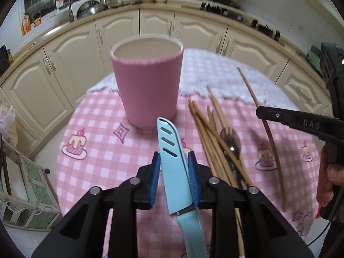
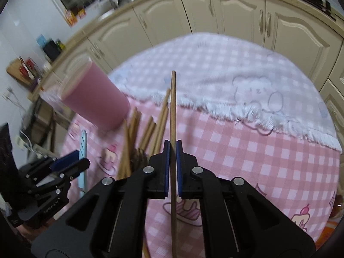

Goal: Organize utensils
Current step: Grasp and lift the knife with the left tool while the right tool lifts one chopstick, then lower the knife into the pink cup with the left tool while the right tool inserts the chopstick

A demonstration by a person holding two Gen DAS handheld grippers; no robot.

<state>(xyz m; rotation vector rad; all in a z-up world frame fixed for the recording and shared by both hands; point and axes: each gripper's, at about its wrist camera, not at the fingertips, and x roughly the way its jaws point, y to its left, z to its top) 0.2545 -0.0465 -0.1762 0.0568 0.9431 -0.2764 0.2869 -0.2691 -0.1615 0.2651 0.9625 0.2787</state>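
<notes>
My left claw (image 1: 174, 172) was clamped by its ribbed blue pads on a smooth pale-blue sheathed knife (image 1: 172, 161), its long axis running straight ahead between my fingers and its slotted tip aimed at the pink cup (image 1: 148, 86), which stood upright just beyond it, nearer to this hand than to the other. My right claw (image 2: 173, 167) was pinched tight on one thin wooden chopstick (image 2: 173, 111), also lengthwise, with the cup off to its left. Matte and round-mouthed, the cup sat on the pink checked cloth (image 1: 103, 150), beside loose chopsticks (image 1: 212, 133) and a shiny metal spoon (image 1: 231, 142).
</notes>
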